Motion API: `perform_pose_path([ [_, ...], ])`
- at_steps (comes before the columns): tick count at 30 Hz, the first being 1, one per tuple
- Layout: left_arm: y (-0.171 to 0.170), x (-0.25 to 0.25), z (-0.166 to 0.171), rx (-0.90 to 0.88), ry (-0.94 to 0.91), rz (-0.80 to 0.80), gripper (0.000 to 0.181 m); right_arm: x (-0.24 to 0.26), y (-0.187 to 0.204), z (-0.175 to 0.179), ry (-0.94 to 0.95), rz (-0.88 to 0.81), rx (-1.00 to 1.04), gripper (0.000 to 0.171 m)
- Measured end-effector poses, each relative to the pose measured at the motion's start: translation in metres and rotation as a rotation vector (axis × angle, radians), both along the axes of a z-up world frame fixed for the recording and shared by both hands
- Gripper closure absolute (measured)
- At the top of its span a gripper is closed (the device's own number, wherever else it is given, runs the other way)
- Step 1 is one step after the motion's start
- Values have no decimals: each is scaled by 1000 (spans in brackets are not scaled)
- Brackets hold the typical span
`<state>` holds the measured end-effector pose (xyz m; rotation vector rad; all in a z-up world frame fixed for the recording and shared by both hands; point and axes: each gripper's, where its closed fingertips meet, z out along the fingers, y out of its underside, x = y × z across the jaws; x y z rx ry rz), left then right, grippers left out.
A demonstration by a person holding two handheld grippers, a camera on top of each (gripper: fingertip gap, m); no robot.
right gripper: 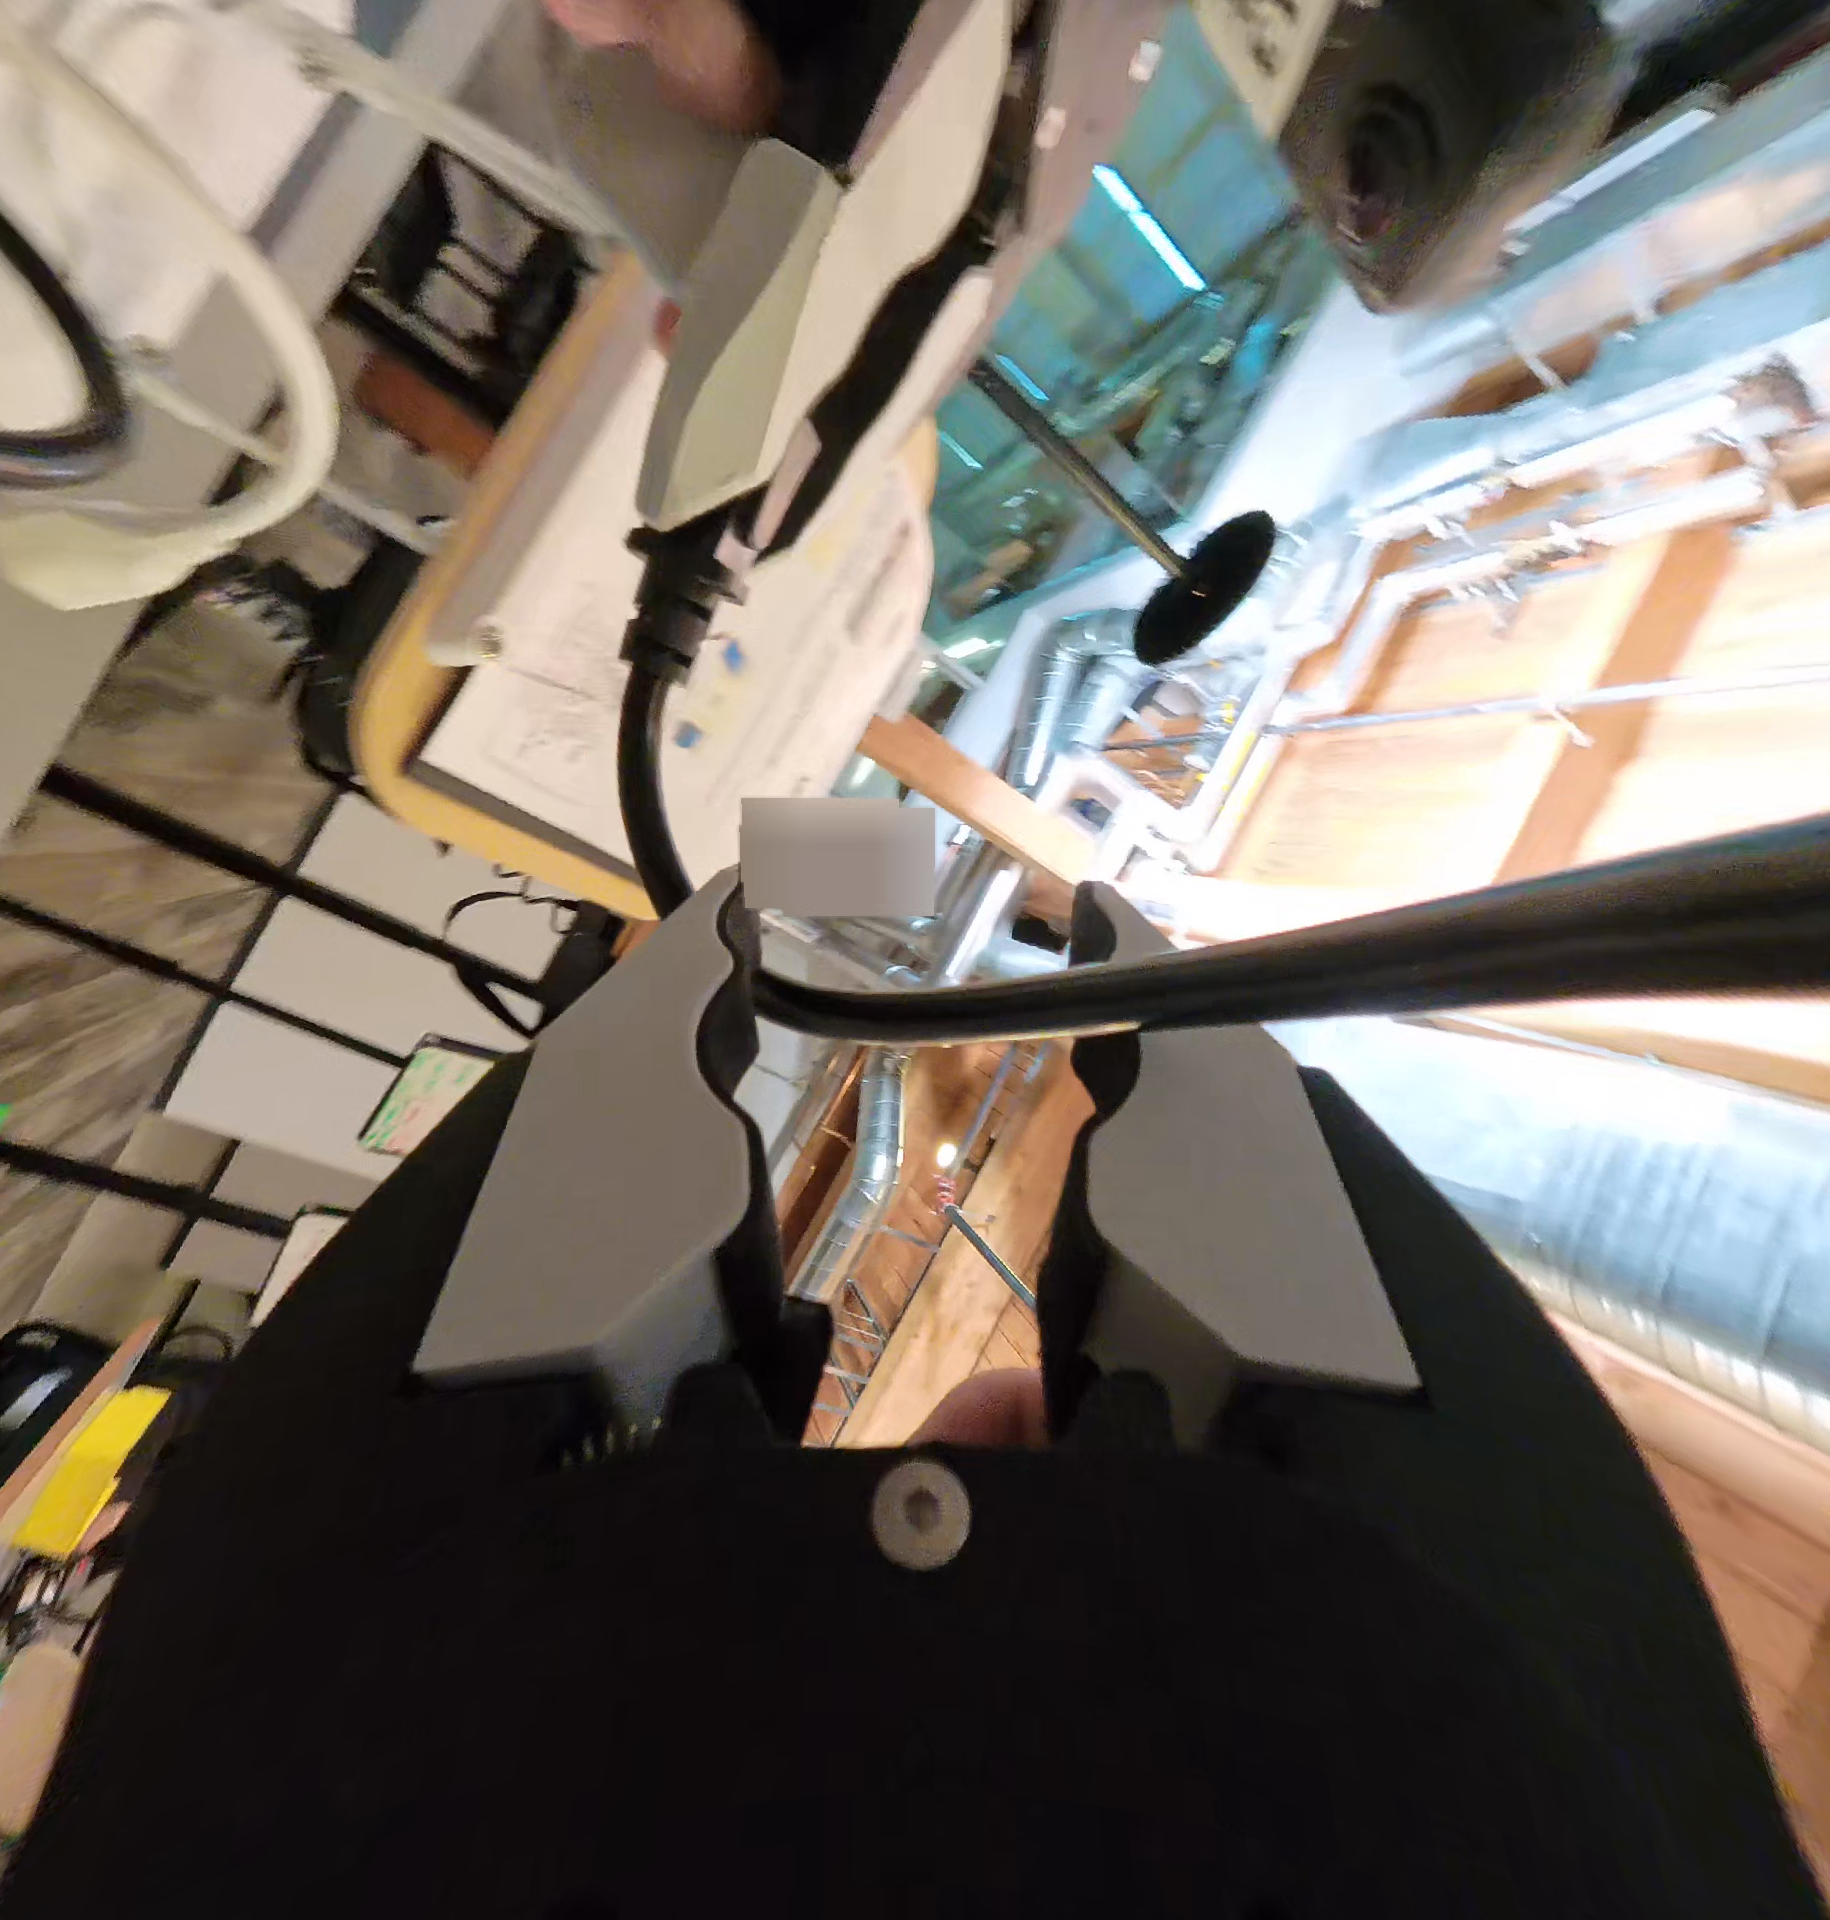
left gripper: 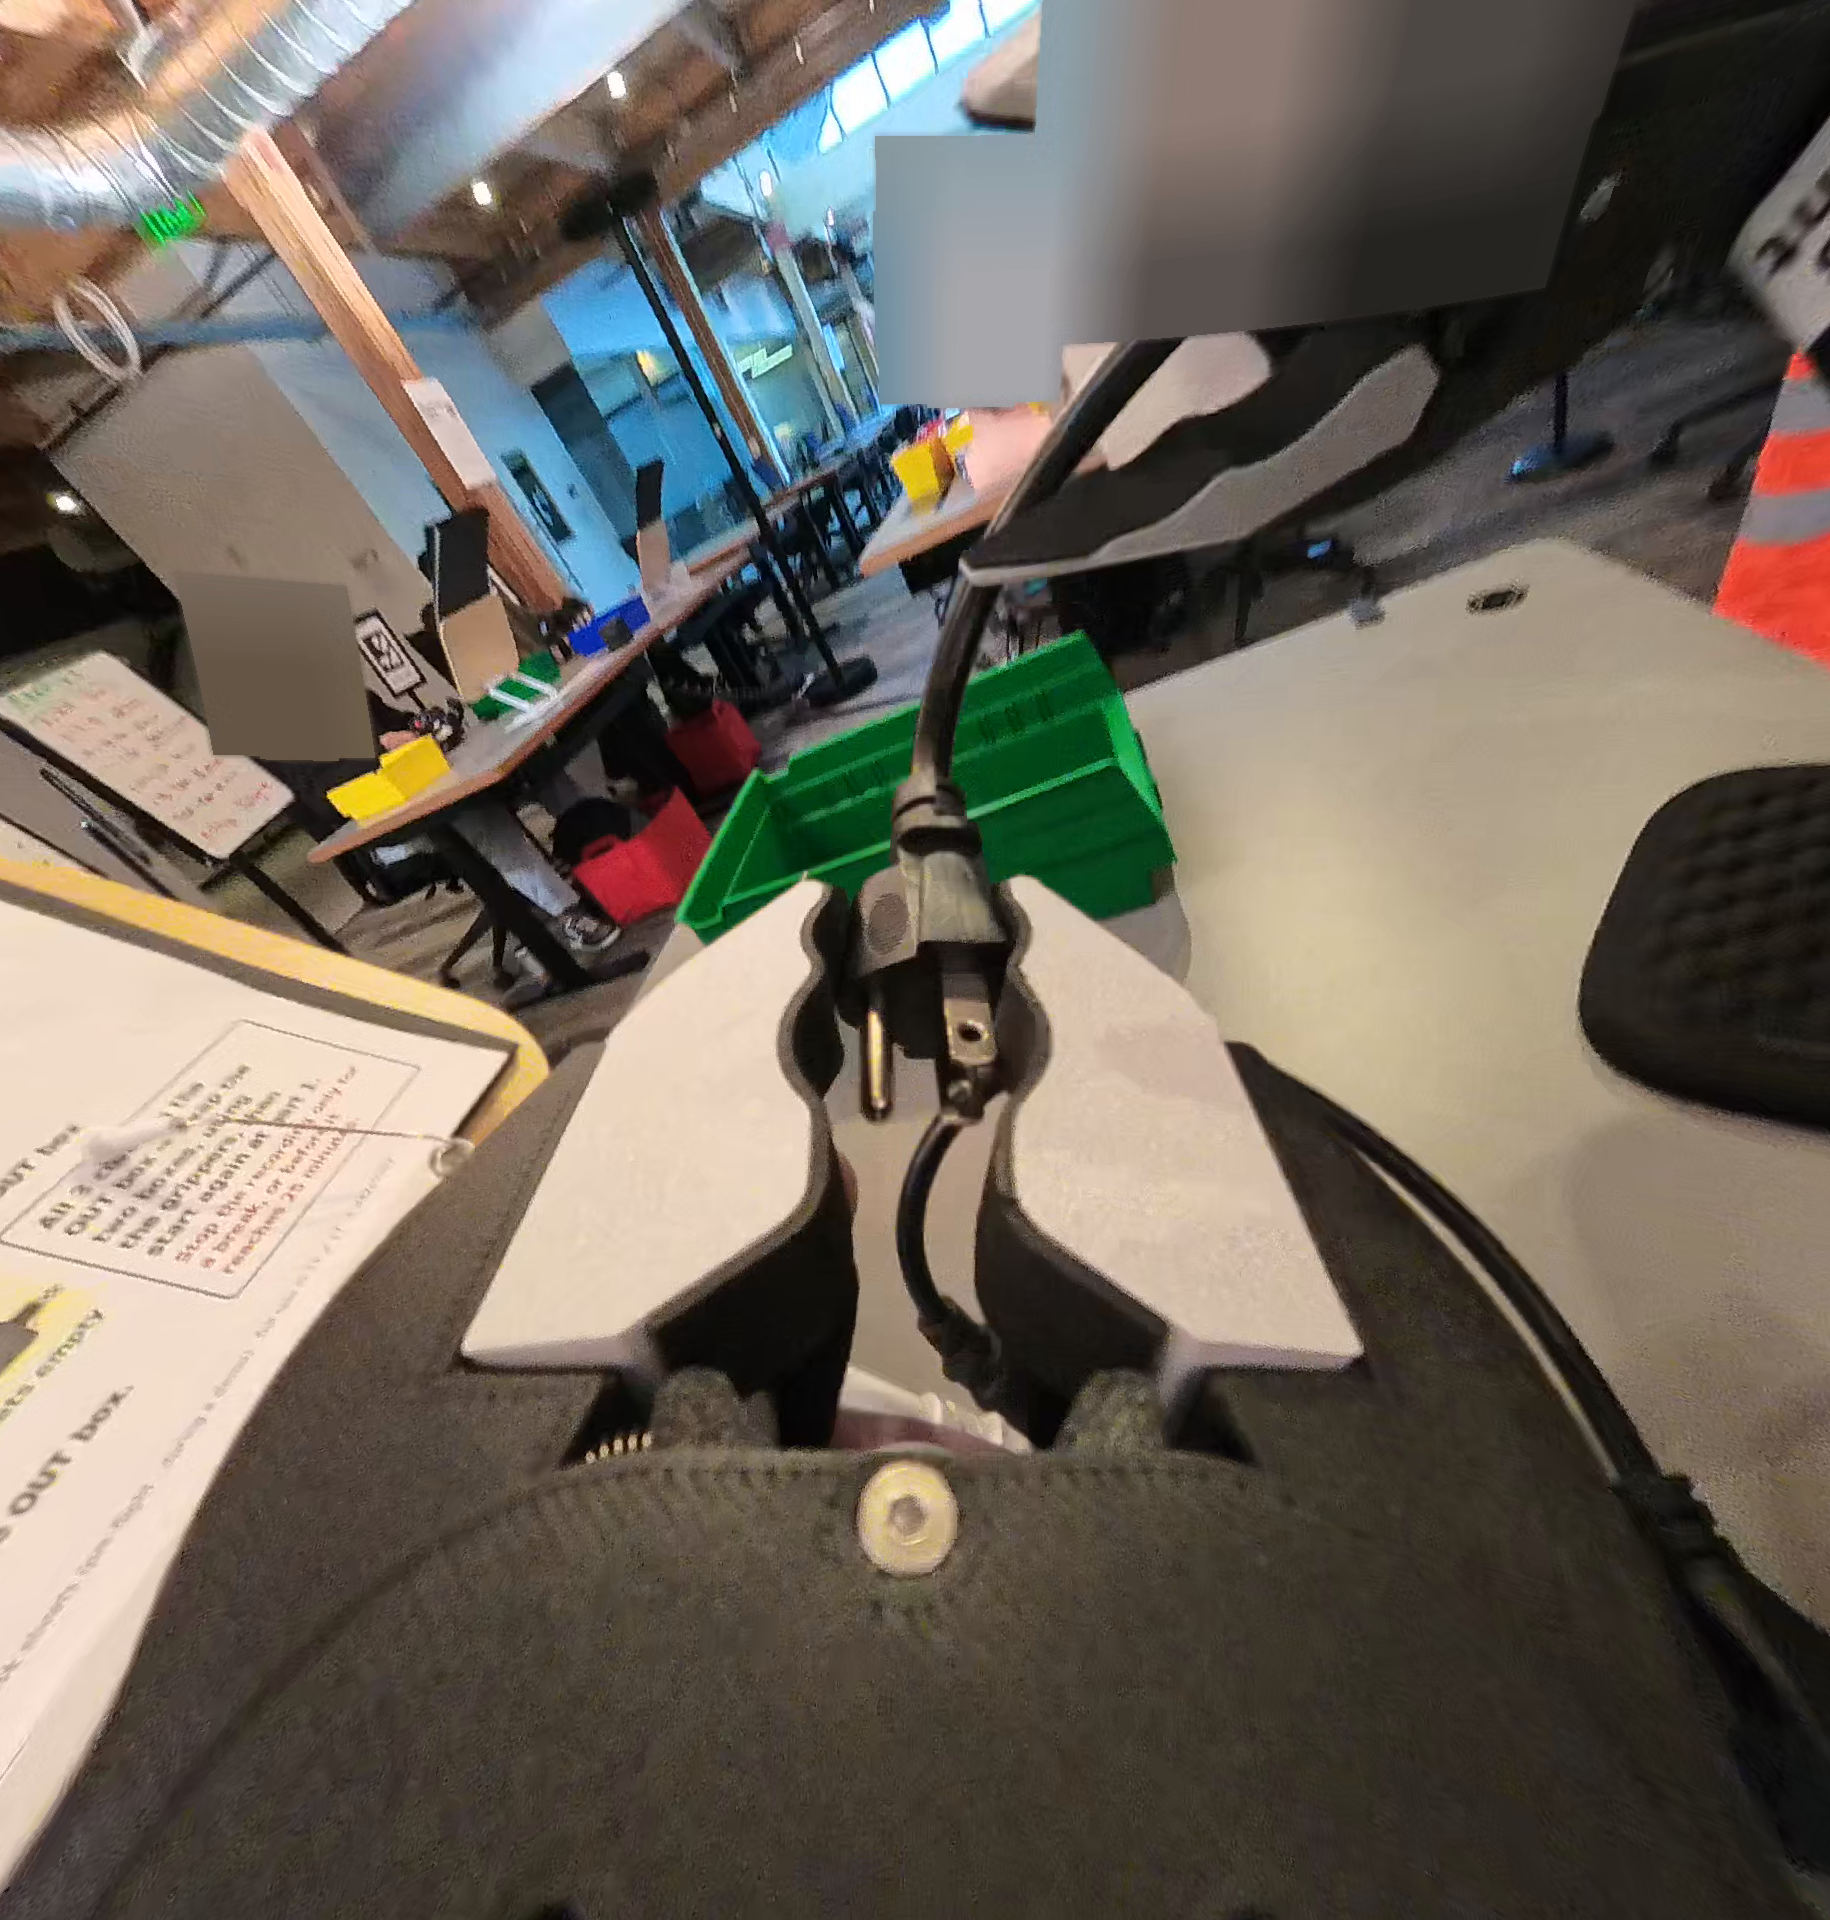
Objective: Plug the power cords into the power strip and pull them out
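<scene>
The left gripper (left gripper: 916, 966) was clamped on a black plug (left gripper: 926, 935), pinching its moulded body between the two grey fingers (left gripper: 703, 1122) near their tips. The plug's metal prongs pointed back toward the gripper's own body, bare and free of any socket. From the far end of the plug its black power cord (left gripper: 947, 686) rose up and away, toward the right gripper (left gripper: 1191, 488), which hung above and beyond. Behind the plug sat a green bin (left gripper: 1056, 790) on the pale table (left gripper: 1410, 831); a printed instruction sheet (left gripper: 111, 1195) on a board lay off to the left, a black mesh pad (left gripper: 1752, 935) to the right, and an orange cone (left gripper: 1804, 520) stood at the far right edge. A second thin black cable (left gripper: 1493, 1278) trailed along the table on the right side of the gripper.

From the right gripper (right gripper: 906, 935) the scene was tilted hard, ceiling ducts and timber beams filling much of it. Its fingers (right gripper: 620, 1143) stood apart with a clear gap, and the same cord (right gripper: 1306, 966) ran loosely across that gap near the tips, touching the inner pads but not squeezed. The cord curved up from there to the plug's strain relief (right gripper: 672, 603), which stuck out of the left gripper (right gripper: 745, 416) higher in the view. A white cable (right gripper: 267, 343) looped at the upper left. I could not see the power strip anywhere.
</scene>
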<state>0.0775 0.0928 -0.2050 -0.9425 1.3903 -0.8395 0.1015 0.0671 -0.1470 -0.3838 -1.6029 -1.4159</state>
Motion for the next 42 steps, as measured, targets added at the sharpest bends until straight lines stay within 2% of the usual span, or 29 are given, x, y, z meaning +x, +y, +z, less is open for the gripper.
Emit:
perform_pose_path([
  [3, -9, -11, 23, -65, -108, -76, 157, -8, -11, 16, 58, 57, 57, 113],
  [6, -14, -23, 37, -124, -184, -151, 157, -19, -26, 19, -37, 147, 57, 117],
  [7, -15, -26, 42, -138, -212, -168, 157, -20, -29, 26, -13, 172, 38, 116],
  [10, -21, -30, 54, -169, -262, -203, 157, -17, -30, 52, 235, 187, -103, 91],
  [11, -20, -32, 58, -183, -280, -205, 157, -14, -26, 55, 346, 175, -177, 67],
  [13, -18, -34, 62, -200, -301, -202, 157, -15, -28, 64, 525, 218, -250, 60],
  [14, -19, -36, 65, -213, -319, -213, 157, -19, -32, 66, 561, 246, -247, 59],
  [16, -21, -34, 67, -229, -333, -224, 157, -37, -43, 57, 452, 307, -164, 45],
  [18, -20, -31, 63, -202, -308, -201, 157, -46, -45, 33, 365, 316, -184, 31],
  [20, -15, -36, 65, -194, -328, -177, 157, -31, -32, 28, 524, 222, -298, 27],
  [22, -10, -45, 71, -166, -352, -147, 157, 4, -10, 25, 627, 41, -324, 30],
  [23, -8, -49, 74, -141, -352, -125, 157, 20, -1, 14, 592, -50, -346, 39],
  [24, -8, -52, 75, -109, -339, -103, 157, 39, 7, -4, 532, -149, -398, 57],
  [26, -9, -56, 76, -35, -305, -58, 158, 68, 16, -21, 488, -257, -442, 64],
  [27, -9, -56, 77, -1, -288, -29, 157, 79, 16, -33, 449, -305, -514, 91],
  [28, -10, -55, 77, 38, -271, -3, 157, 88, 14, -43, 419, -335, -612, 110],
  [29, -14, -55, 79, 60, -267, -2, 158, 91, 13, -40, 458, -323, -665, 109],
  [30, -18, -54, 81, 79, -263, -1, 158, 92, 13, -34, 534, -313, -740, 119],
  [32, -25, -51, 83, 141, -234, 16, 158, 79, 4, -28, 694, -263, -1009, 124],
  [33, -30, -48, 84, 168, -218, 18, 158, 64, -3, -19, 777, -182, -1128, 130],
  [34, -33, -45, 83, 203, -196, 32, 157, 47, -13, -12, 830, -99, -1273, 134],
  [36, -43, -40, 82, 256, -157, 31, 158, 19, -23, -2, 928, 4, -1496, 124],
  [38, -55, -35, 82, 319, -119, 30, 157, -5, -29, 4, 976, 117, -1697, 122],
  [41, -78, -29, 84, 422, -69, 19, 157, -25, -27, 3, 988, 187, -1953, 98],
  [42, -85, -27, 85, 455, -55, 15, 157, -31, -30, 8, 990, 250, -2052, 100],
])
